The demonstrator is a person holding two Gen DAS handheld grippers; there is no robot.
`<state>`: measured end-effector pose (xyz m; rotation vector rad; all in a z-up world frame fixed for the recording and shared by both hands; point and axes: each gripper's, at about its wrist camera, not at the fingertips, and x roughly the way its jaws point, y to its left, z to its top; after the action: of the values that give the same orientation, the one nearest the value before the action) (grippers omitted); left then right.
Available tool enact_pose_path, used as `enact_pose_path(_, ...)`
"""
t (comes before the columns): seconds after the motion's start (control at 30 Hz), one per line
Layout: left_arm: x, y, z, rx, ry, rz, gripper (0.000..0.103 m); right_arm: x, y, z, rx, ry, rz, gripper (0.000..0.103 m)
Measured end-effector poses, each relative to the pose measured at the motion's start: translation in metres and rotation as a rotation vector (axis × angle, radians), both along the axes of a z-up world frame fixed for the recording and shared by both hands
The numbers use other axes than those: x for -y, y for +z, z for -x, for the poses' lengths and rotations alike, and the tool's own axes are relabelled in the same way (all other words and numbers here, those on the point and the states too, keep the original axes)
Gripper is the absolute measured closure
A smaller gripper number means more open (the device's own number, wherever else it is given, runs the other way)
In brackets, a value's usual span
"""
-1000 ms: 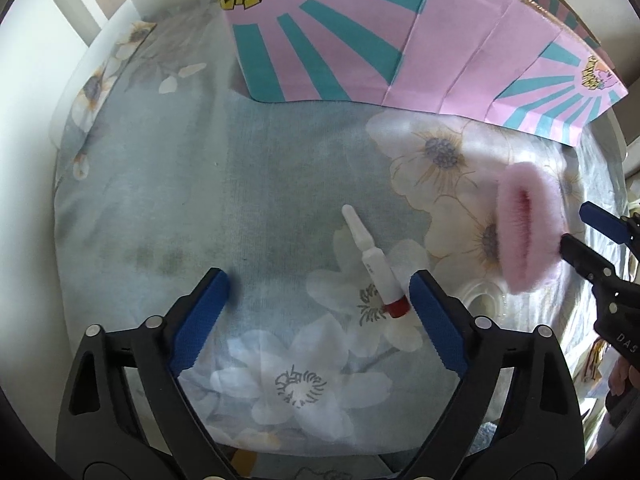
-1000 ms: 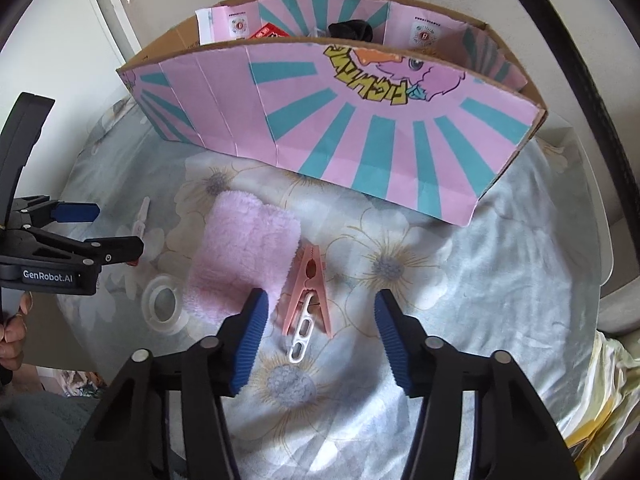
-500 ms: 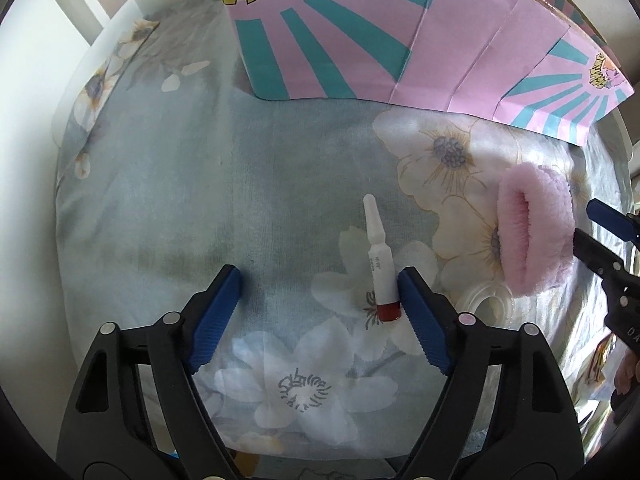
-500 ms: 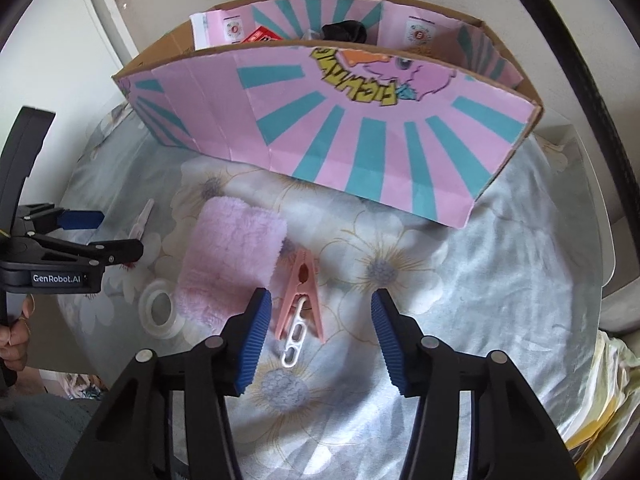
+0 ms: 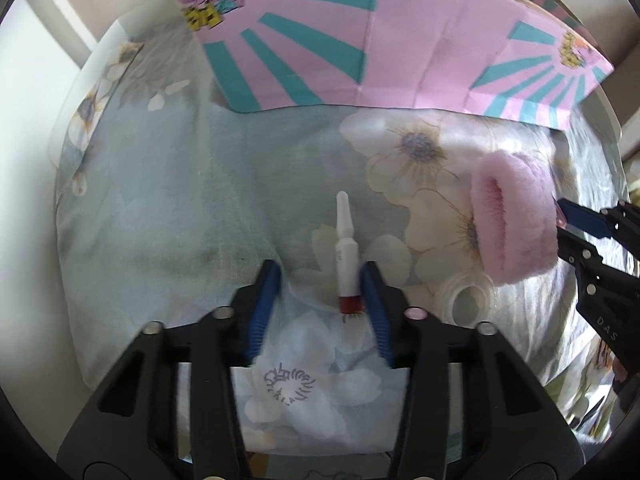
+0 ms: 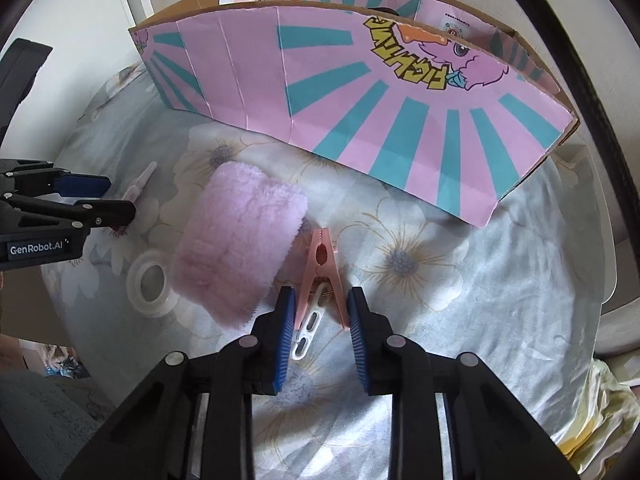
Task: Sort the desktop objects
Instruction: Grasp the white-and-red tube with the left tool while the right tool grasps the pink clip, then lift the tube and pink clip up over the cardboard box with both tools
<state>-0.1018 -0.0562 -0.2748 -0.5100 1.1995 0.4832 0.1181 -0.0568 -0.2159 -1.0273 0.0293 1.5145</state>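
Your left gripper (image 5: 318,280) points steeply down at the flowered cloth (image 5: 168,208), and its jaws are closing around the small white vial with the red cap (image 5: 346,264). The vial lies lengthwise between the pads, hard against the right pad, while the left pad stands clear of it. So nothing is gripped yet. Shift the gripper a touch so the vial sits midway, then close on the body above the cap; otherwise the closing pad will likely roll it sideways.

Just right of the vial lie the clear tape roll (image 5: 468,300) and the fluffy pink cloth (image 5: 516,216); keep your pads off both.

Further right, your right gripper (image 6: 320,308) is closing too, over the pink clothes peg (image 6: 322,268). The peg's splayed handle legs sit between the pads, about touching on each side, though a firm pinch is not yet evident. Squeezing those legs may open the peg's nose, so hold gently and lift straight.

The pink-and-teal cardboard box (image 6: 360,92) stands behind everything, likely the destination for both.
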Motion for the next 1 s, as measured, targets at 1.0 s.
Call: enact_pose_path(1.0,-0.024,0.062,0.015,0.147,0.079,0.043,0.093,0.051,0.052,-0.042,-0.253,0.005,-0.056,0.078)
